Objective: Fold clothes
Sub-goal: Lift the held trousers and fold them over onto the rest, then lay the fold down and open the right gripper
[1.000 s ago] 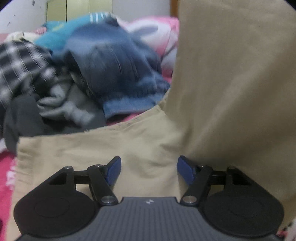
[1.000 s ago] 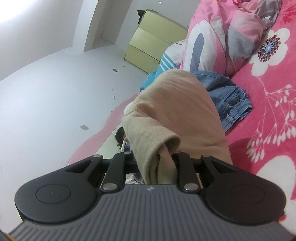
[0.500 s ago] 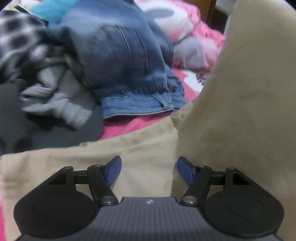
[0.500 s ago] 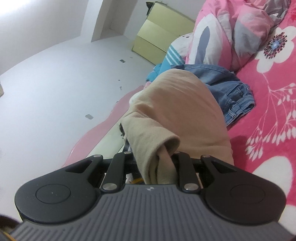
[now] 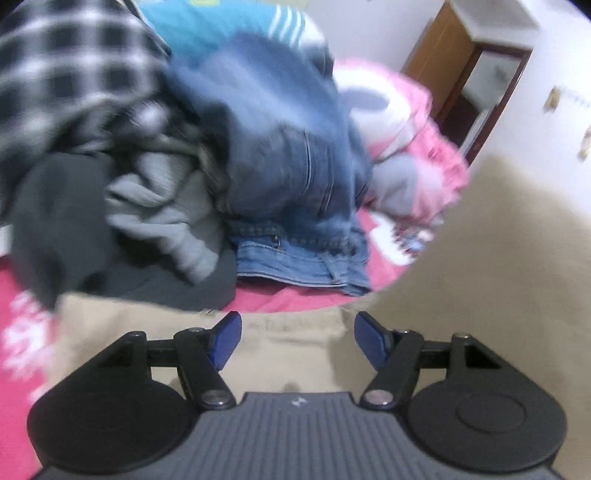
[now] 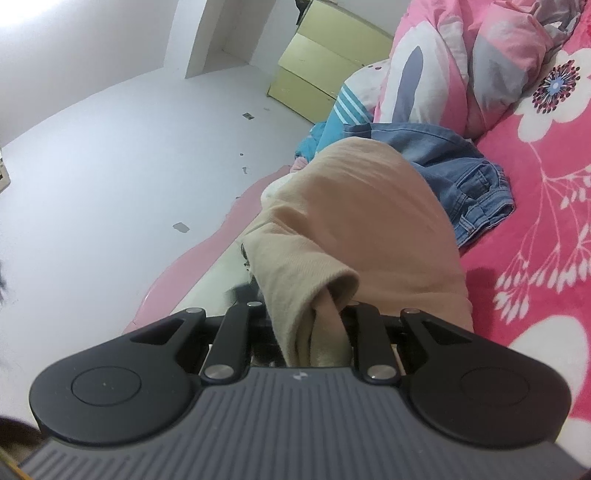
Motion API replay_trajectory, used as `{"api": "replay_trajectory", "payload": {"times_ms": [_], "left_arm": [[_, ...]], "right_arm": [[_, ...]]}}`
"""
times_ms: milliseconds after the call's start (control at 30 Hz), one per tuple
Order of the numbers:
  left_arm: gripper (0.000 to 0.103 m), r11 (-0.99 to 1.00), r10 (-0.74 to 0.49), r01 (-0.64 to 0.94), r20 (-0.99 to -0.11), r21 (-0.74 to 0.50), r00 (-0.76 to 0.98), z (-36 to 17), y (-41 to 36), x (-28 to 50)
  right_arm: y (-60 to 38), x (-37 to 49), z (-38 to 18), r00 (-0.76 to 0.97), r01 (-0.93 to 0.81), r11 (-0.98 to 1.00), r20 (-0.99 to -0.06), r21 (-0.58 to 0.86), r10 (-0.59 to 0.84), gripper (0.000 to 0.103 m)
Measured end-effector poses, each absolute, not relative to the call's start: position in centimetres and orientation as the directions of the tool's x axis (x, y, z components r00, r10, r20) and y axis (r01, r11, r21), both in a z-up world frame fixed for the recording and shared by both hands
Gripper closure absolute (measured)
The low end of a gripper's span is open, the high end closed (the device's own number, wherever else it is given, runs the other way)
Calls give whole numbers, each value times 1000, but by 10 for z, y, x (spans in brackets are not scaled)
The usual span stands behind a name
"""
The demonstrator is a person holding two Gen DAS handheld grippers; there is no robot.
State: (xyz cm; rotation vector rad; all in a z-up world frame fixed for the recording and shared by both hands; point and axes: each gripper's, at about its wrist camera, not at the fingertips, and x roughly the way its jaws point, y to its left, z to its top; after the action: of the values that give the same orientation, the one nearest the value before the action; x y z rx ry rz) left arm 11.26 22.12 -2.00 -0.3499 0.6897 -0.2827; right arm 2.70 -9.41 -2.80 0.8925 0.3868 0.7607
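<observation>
A beige garment (image 6: 354, 221) hangs from my right gripper (image 6: 317, 325), which is shut on a bunched corner of it; the cloth hides the fingertips. In the left wrist view the same beige garment (image 5: 498, 295) rises as a sheet on the right and lies flat under my left gripper (image 5: 295, 336). That gripper is open, its blue pads (image 5: 225, 339) apart just above the cloth with nothing between them.
A pile of clothes lies beyond on the pink flowered bed (image 6: 535, 240): blue jeans (image 5: 295, 177), a grey knit (image 5: 166, 206), a plaid shirt (image 5: 66, 74) and a teal striped top (image 5: 229, 22). A pink quilt (image 6: 461, 55) and a yellow cabinet (image 6: 317, 70) stand farther off.
The left gripper rose, rolled and drew back toward the garment's near edge, so the clothes pile fills more of its view. The right gripper kept its hold and barely moved.
</observation>
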Motion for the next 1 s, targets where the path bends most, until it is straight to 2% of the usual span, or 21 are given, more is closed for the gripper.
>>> {"api": "replay_trajectory", "payload": {"times_ms": [67,300,367,533,633,700,767,800,900,1000], "left_arm": [[32,898,-369,140,-541,-417,756,-11,245,79],[31,908,-254,21,-510,-418,822,-9,323,-24],[31,905,-230,-19,-527,-424,818,-18,336,-38],[31,887,-222,-66,-547,-458,807,-36,353,-44],[31,875,-224,-80,-545,-478,808,-44,361,-45],[31,872,-228,-77,-541,-483,810,-46,365,-43],[31,870,-229,-80,-543,-487,808,-49,368,-40],[32,868,-225,-87,-545,-488,808,-50,369,-39],[32,868,-199,-111,-545,-483,815,-50,375,-46],[32,858,-199,-118,-535,-500,821,-49,381,-52]], "right_arm": [[-83,33,-21,669,-437,408,-14,801,744,87],[-2,54,-8,594,-500,479,-117,721,796,87],[28,58,-15,571,-513,519,-179,684,801,87],[105,62,-52,519,-535,658,-408,531,751,87],[128,53,-48,547,-574,717,-465,397,696,86],[145,47,-45,564,-607,742,-504,284,654,81],[166,43,-45,567,-650,744,-552,156,611,70],[178,39,-48,571,-668,738,-571,93,589,61],[189,15,-54,604,-712,700,-556,-54,571,48],[189,-7,-56,607,-755,640,-524,-145,597,47]]}}
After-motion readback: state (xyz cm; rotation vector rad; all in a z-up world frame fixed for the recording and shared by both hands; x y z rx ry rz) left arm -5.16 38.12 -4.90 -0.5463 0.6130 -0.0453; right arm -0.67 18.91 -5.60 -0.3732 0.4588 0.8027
